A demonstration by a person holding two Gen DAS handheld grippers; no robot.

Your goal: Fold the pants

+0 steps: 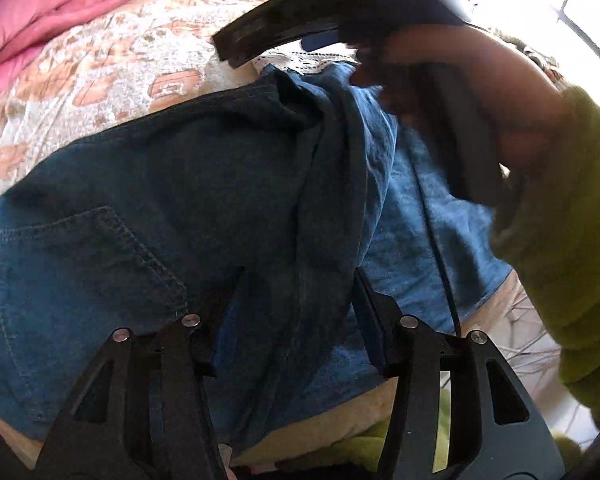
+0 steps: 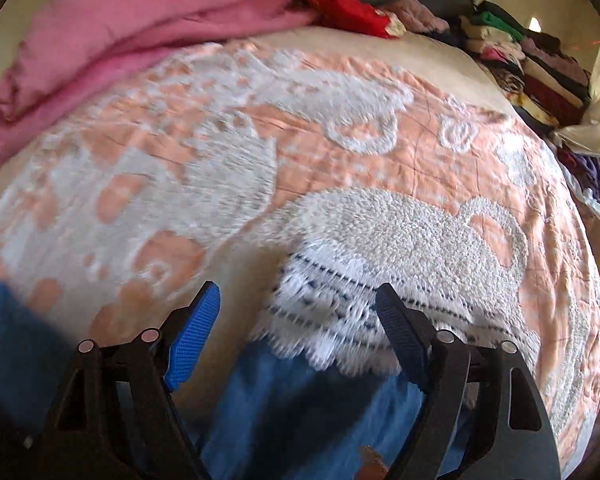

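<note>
Blue denim pants (image 1: 148,208) with a white lace hem (image 1: 300,60) lie on the bed, a back pocket (image 1: 100,256) facing up and a raised fold running down the middle. My left gripper (image 1: 296,280) is open just above the fold, near the waist end. My right gripper (image 2: 298,300) is open over the lace hem (image 2: 340,312) and the blue leg (image 2: 300,408). In the left wrist view the right gripper (image 1: 284,20) and the hand holding it (image 1: 452,100) hover over the hem end.
The bed has a peach and white textured bedspread (image 2: 300,140). A pink blanket (image 2: 120,28) and a red cloth (image 2: 348,8) lie at the far side. Stacked folded clothes (image 2: 532,64) sit at the far right. A green sleeve (image 1: 568,240) is at right.
</note>
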